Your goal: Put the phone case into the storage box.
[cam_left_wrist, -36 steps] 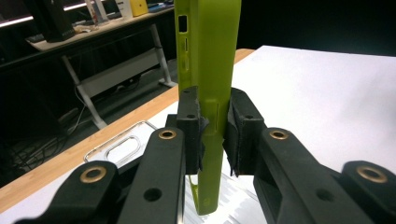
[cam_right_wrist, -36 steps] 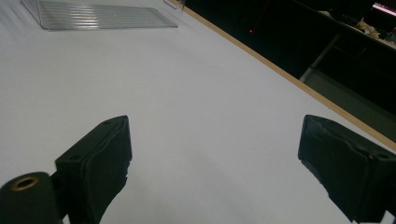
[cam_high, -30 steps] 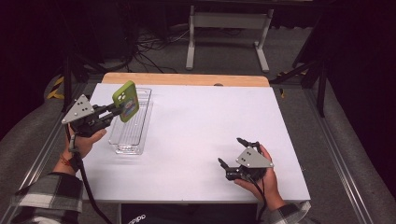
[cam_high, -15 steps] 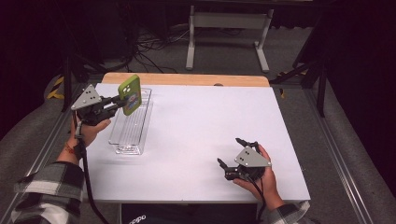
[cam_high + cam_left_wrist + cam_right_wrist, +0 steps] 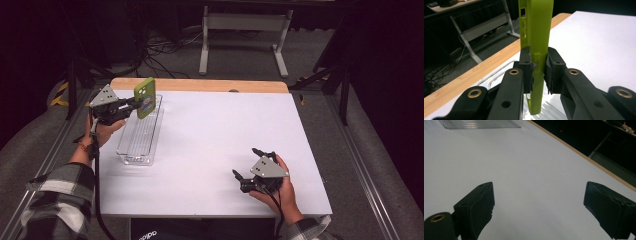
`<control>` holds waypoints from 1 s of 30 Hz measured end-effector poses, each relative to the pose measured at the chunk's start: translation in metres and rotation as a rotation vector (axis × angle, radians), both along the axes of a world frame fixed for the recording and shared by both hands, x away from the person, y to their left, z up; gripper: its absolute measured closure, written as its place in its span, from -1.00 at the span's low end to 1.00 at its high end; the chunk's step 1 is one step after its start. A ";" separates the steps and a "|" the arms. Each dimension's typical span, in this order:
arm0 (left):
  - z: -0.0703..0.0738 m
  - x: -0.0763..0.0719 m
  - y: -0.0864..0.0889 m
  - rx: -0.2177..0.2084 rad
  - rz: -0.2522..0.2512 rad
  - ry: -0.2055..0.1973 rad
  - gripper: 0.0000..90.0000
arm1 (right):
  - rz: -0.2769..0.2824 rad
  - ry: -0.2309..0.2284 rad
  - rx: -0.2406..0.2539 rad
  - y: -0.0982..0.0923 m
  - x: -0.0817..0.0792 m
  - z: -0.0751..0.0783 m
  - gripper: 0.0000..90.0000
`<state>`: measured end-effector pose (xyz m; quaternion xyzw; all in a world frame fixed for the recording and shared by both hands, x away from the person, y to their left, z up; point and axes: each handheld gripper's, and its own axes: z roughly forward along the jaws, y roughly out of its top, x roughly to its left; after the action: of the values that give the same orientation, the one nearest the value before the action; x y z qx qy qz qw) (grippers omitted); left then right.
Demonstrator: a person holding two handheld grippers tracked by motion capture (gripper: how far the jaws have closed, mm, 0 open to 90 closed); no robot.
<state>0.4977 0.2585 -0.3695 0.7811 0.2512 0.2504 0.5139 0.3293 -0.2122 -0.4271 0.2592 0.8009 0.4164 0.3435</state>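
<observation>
Clamping its black jaws on a green phone case (image 5: 537, 37), the left gripper (image 5: 131, 104) is holding that case upright on its edge above the far end of a clear plastic tray (image 5: 131, 152), at the table's (image 5: 220, 125) far left beside the wooden edge strip (image 5: 210, 85). Across the white surface, near the front right, the right gripper (image 5: 248, 165) is resting in the person's hand, jaws standing wide apart with nothing between them.

Lab or studio: black curtains, floor cables (image 5: 155, 47), metal rails (image 5: 360, 165), white worktable (image 5: 220, 130).
</observation>
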 end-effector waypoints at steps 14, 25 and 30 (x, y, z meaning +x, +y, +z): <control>-0.020 0.031 -0.005 0.022 -0.013 0.075 0.73 | 0.000 0.018 -0.007 0.000 0.001 -0.002 -0.77; -0.036 0.045 -0.006 0.061 -0.003 0.117 0.73 | 0.004 0.045 -0.022 0.002 0.004 -0.006 -0.77; -0.038 0.049 -0.005 0.052 0.014 0.123 0.72 | 0.006 0.054 -0.027 0.001 0.004 -0.007 -0.77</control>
<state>0.5468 0.2536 -0.4079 0.8064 0.2812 0.2121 0.4751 0.3332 -0.2108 -0.4339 0.2634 0.8162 0.3994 0.3240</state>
